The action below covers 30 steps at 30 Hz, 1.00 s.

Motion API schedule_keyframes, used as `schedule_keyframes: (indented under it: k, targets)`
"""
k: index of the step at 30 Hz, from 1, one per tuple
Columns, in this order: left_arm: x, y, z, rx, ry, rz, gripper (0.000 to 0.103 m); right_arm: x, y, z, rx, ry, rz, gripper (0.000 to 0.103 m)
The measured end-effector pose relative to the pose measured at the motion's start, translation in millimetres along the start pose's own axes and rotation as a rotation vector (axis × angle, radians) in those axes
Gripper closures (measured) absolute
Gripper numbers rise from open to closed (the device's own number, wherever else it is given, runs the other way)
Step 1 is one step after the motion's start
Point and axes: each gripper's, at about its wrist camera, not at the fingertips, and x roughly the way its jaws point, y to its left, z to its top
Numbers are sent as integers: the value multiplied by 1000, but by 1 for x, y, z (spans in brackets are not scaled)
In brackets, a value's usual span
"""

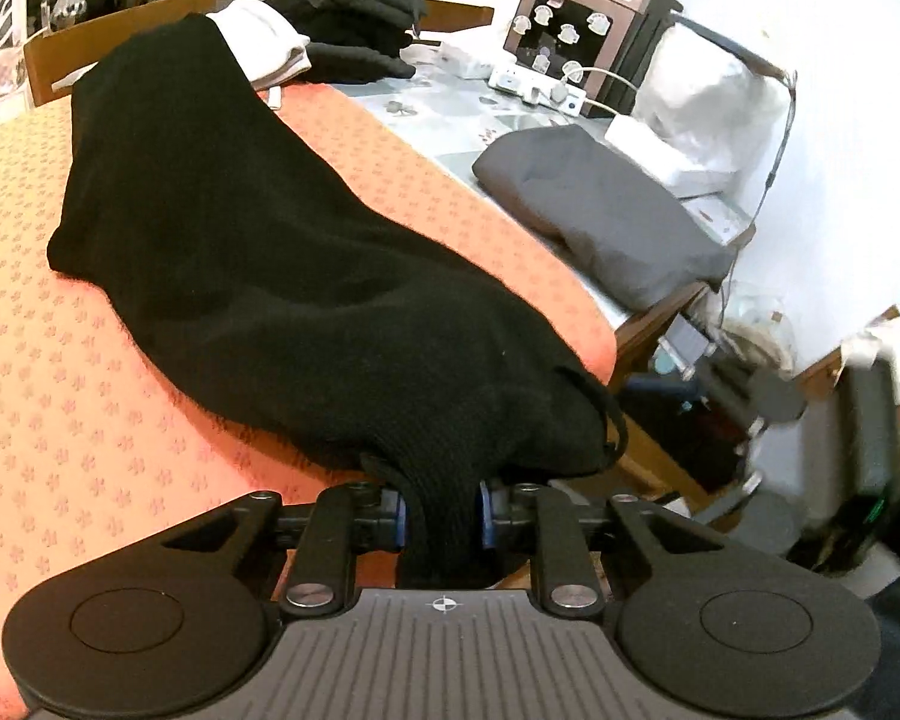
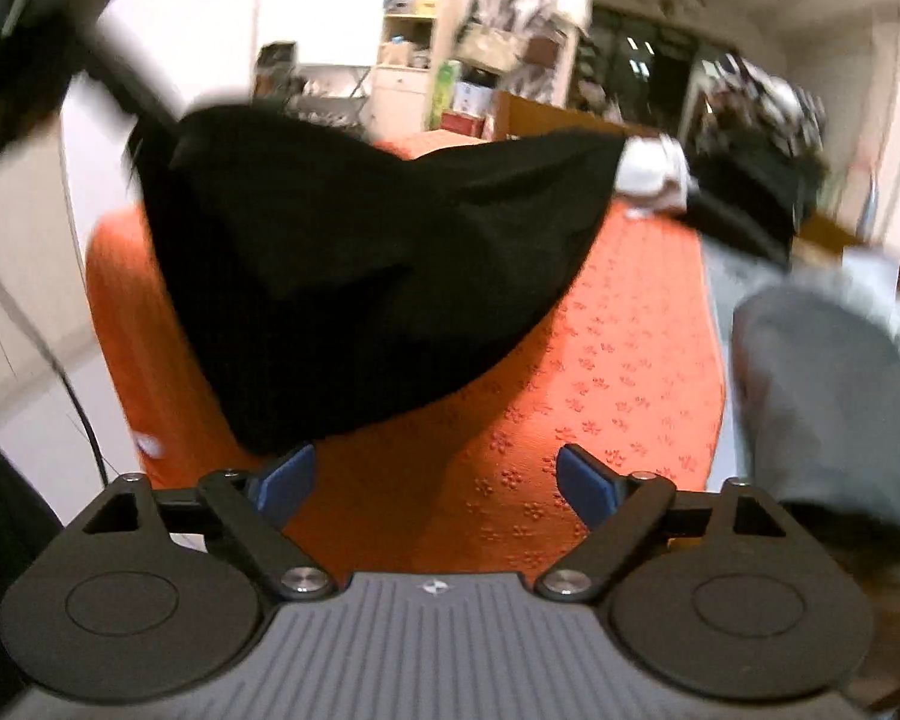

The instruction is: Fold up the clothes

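**Black knit garment held at one end over the orange cloth**

Black knit garment (image 1: 258, 252) stretched lengthwise across the orange patterned cloth (image 1: 60, 420) covering the table; near end gathered into a ribbed bunch and pinched between the blue pads of the left tongs (image 1: 443, 519), closed firmly on the fabric; far end lying near the wooden chair back (image 1: 48, 60). From the right wrist view, same garment (image 2: 360, 264) seen raised at its left side and draped down onto the cloth (image 2: 600, 372), lower edge hanging just ahead of the right tongs (image 2: 435, 480); right tongs spread wide, blue pads (image 2: 582, 480) well apart, nothing between them, cloth visible in the gap.

Beside the black garment, to its right in the left wrist view: folded grey garment (image 1: 600, 210) on the pale patterned part of the table (image 1: 450, 120), apart from the black one. Beyond the far end: folded white garment (image 1: 264, 42), partly overlapped by the black knit; behind that, a stack of dark folded clothes (image 1: 354, 6). Farther right: white power strip (image 1: 540, 84) with cable, brown box with white stickers (image 1: 576, 18), white bag (image 1: 708, 96). Right wrist view motion-blurred at its edges; shelving (image 2: 414, 18) in the background.
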Motion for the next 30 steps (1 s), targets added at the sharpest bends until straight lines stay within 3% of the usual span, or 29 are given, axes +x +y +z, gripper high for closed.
schedule_keyframes:
  k: [9,14,19,21,22,24,25,27,29,30]
  targets:
    - [1,-3,7,-21,10,4,80,40,65,-12,-228,-159,-183,1]
    - [2,-1,5,-22,20,3,79,45,72,0,-252,-250,-332,1]
    - [6,-2,-5,21,57,7,74,42,76,13,-403,-310,-388,0]
    - [4,-5,-14,71,71,13,67,39,75,18,-464,-326,-395,0]
    - [3,-5,-18,95,74,16,65,38,72,21,-483,-324,-377,1]
    - [-3,-8,-30,157,77,22,52,37,65,28,-502,-302,-323,1]
    - [-6,-9,-35,189,78,25,50,36,61,30,-511,-286,-290,4]
    - [-14,-11,-49,262,56,58,28,35,54,34,-528,-253,-223,18]
    - [-21,-13,-63,332,23,98,16,33,49,42,-534,-227,-173,40]
    - [-24,-13,-69,364,0,120,11,32,47,48,-530,-217,-160,44]
